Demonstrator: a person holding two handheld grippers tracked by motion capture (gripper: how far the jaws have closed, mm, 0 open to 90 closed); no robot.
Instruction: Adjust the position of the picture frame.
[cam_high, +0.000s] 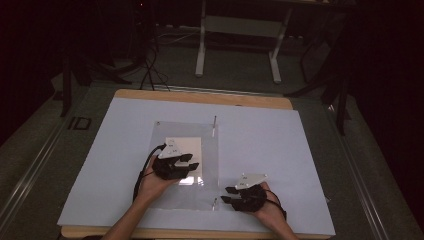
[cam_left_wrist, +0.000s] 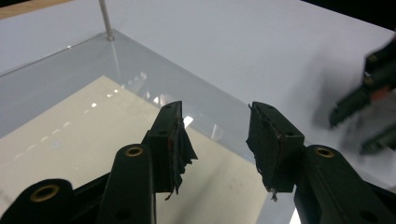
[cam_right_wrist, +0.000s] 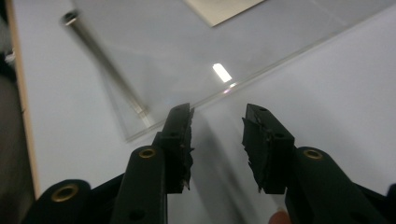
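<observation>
A clear plastic sheet (cam_high: 170, 192) lies flat on the pale blue table cover, with a cream paper (cam_high: 186, 147) under or on it. Thin metal pins stand at its far right corner (cam_high: 215, 121) and its near right corner (cam_high: 215, 202). My left gripper (cam_high: 193, 162) hovers over the paper's right part, open, jaws empty; in its own view (cam_left_wrist: 215, 112) the paper (cam_left_wrist: 70, 135) lies below the jaws. My right gripper (cam_high: 228, 195) is just right of the near pin, open and empty. In its own view (cam_right_wrist: 218, 112) it points at the sheet's corner (cam_right_wrist: 140, 126) beside the pin (cam_right_wrist: 102, 60).
The pale cover (cam_high: 300, 150) spreads wide around the sheet, edged by the wooden table rim (cam_high: 200, 96). A white desk frame (cam_high: 240, 30) and cables stand on the dark floor beyond. My right gripper (cam_left_wrist: 369, 116) shows blurred at the right of the left gripper view.
</observation>
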